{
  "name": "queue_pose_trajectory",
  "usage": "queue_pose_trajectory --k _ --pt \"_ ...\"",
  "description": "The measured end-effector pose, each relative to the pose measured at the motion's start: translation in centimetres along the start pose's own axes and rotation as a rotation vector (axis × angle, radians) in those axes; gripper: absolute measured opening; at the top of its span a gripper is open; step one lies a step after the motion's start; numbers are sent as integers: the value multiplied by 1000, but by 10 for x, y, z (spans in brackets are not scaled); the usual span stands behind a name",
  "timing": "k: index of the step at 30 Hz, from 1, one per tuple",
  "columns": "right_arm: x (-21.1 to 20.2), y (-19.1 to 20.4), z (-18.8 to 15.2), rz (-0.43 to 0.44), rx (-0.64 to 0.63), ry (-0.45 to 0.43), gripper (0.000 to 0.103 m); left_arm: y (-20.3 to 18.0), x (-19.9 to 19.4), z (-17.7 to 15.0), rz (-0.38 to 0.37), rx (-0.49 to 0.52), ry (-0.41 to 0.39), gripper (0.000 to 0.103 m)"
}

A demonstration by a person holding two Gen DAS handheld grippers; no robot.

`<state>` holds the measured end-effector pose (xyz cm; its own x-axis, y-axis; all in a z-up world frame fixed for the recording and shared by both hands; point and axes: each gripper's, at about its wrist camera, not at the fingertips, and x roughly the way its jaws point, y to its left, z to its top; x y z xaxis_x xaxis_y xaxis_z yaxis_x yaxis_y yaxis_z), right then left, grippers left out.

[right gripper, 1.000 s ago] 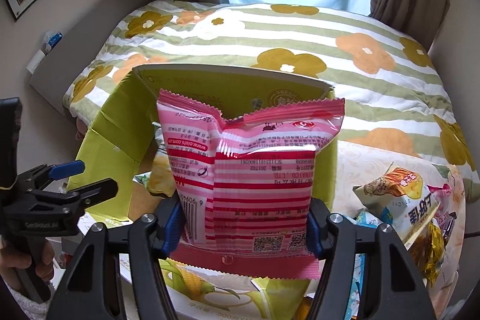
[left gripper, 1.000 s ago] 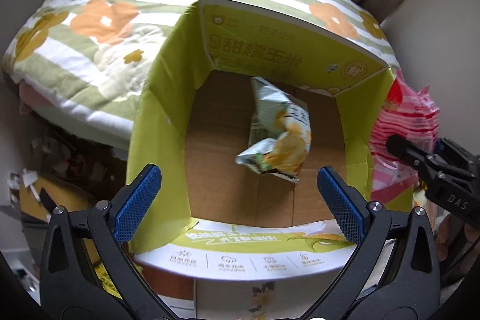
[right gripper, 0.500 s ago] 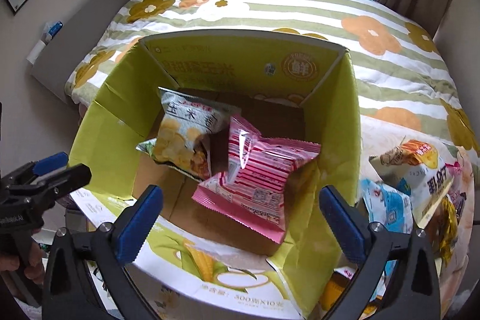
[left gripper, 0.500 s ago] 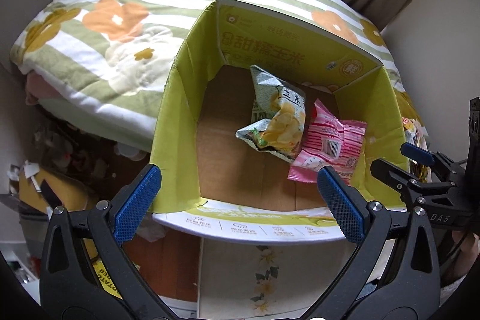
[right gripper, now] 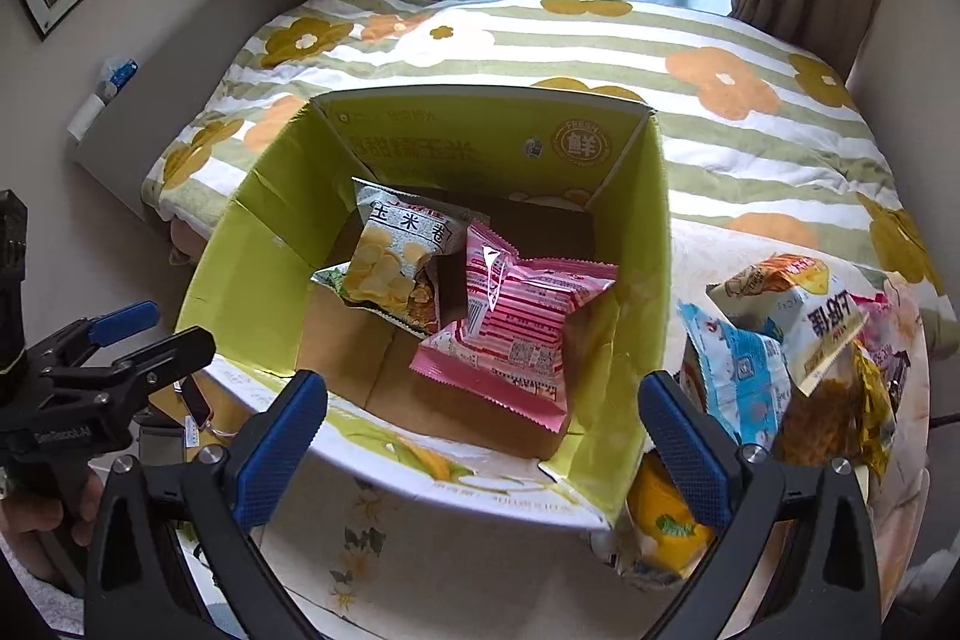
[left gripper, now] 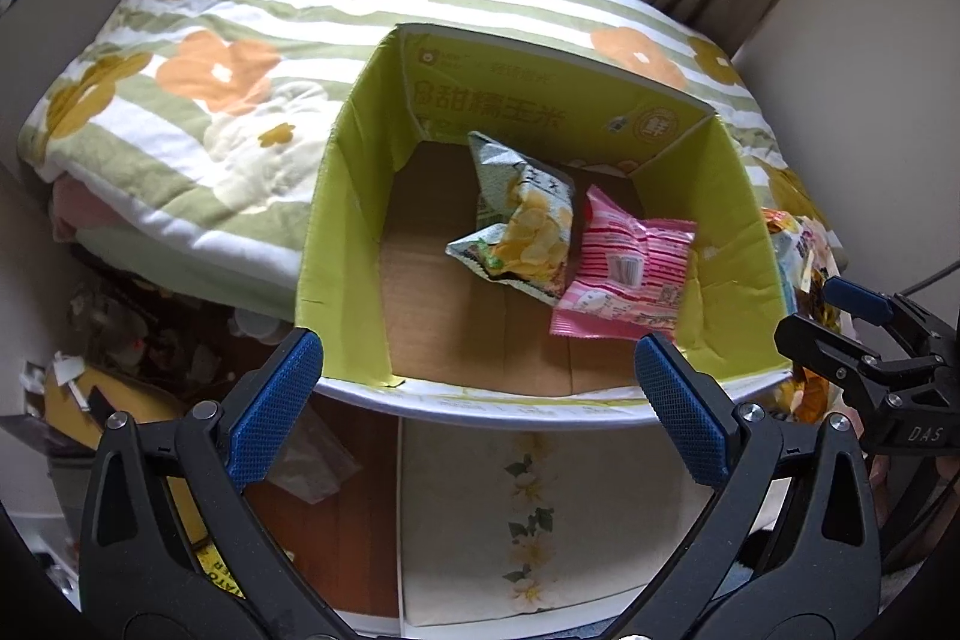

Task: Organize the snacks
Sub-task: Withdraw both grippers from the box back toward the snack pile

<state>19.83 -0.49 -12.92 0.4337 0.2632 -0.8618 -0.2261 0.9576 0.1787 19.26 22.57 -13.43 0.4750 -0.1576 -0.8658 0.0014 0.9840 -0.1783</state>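
Between loads: both claws, left claw (left gripper: 477, 388) and right claw (right gripper: 483, 430), wide and empty above box (right gripper: 636, 280) holding pink bag (right gripper: 522, 322) and green bag (right gripper: 396, 268); next, likely fetching from pile (right gripper: 780, 340) beside box.

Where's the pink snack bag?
The pink bag lies inside the green box, on its right side, next to the corn snack bag.

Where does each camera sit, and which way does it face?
Left wrist: on the left gripper, facing down into the green box; its open fingers and the right gripper show.
Right wrist: on the right gripper, facing the box and snack pile; the left gripper shows.
Both share: pink packet, corn packet.
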Motion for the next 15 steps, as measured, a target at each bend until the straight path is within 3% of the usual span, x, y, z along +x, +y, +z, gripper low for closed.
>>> queue_pose_trajectory --k 10,15 --pt "-50 -24 -30 -80 -21 -87 103 -49 -21 -5 -56 48 -64 103" --pt "-75 -61 -44 -105 3 -119 103 -88 -27 -11 -62 56 -83 103"
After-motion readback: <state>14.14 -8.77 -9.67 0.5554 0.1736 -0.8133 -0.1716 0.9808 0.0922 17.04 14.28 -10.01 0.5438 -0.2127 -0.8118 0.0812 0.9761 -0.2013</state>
